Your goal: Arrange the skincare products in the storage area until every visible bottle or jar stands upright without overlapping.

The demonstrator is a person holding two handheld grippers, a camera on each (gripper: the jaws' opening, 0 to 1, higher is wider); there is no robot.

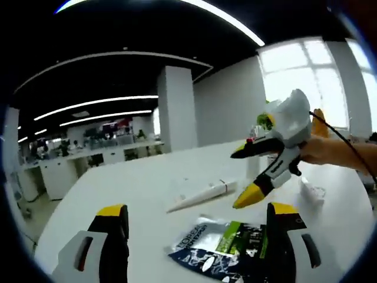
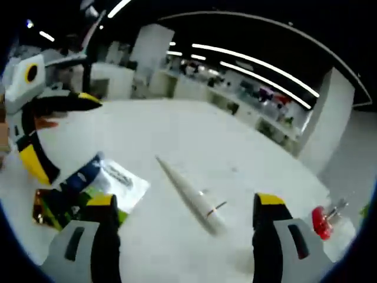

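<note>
Left gripper view: my left gripper [image 1: 197,227] hovers low over the white table [image 1: 118,183], jaws wide and empty, with the flat packet [image 1: 227,247] lying between and just beyond them. A white tube [image 1: 203,196] lies on its side farther out, well clear of the packet. My right gripper [image 1: 253,174] shows at the right with its jaws spread, nothing between them. In the right gripper view, those jaws [image 2: 182,215] frame the tube [image 2: 191,197], which points away from me. I judge neither item is upright yet; the tube needs standing first.
</note>
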